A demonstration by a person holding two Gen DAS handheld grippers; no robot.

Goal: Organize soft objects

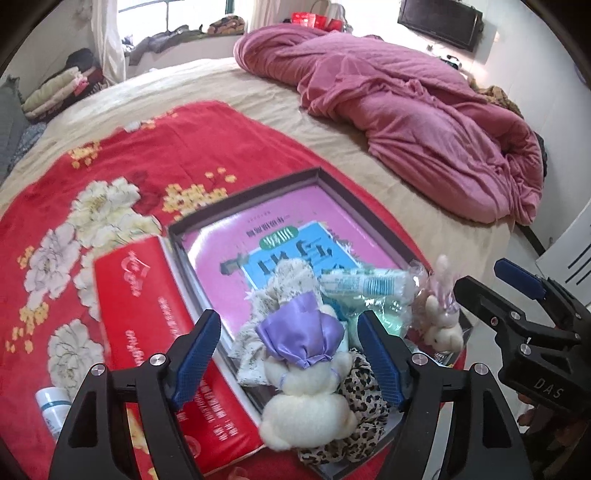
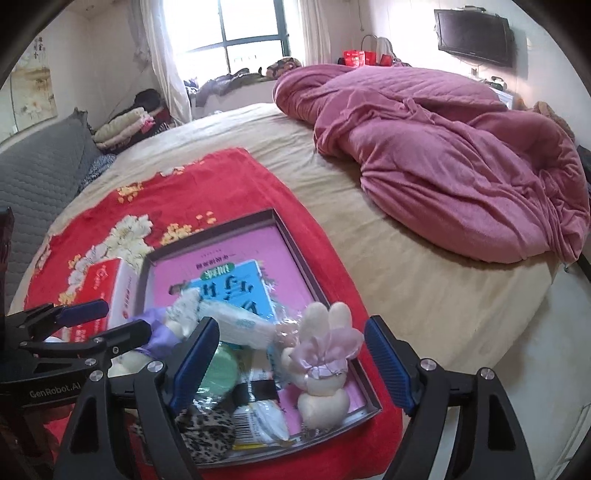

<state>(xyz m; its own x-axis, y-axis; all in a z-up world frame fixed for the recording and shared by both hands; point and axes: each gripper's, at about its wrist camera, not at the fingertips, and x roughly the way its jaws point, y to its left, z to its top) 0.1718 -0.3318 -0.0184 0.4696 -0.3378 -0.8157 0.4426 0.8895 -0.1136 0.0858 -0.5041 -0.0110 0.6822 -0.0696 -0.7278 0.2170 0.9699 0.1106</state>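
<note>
A pink quilt (image 2: 454, 162) lies bunched on the beige bed (image 2: 424, 295). A TV (image 2: 474, 37) hangs on the wall. Folded clothes (image 2: 125, 127) are stacked near the window (image 2: 236, 33).

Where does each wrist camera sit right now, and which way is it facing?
Left wrist: on the left gripper, looking across the tray at the purple-dressed plush; the right gripper shows at the right edge.
Right wrist: on the right gripper, over the tray's near right corner, facing the bagged bunny; the left gripper shows at left.
Shared: tray, both plushes, red box, pink quilt.
</note>
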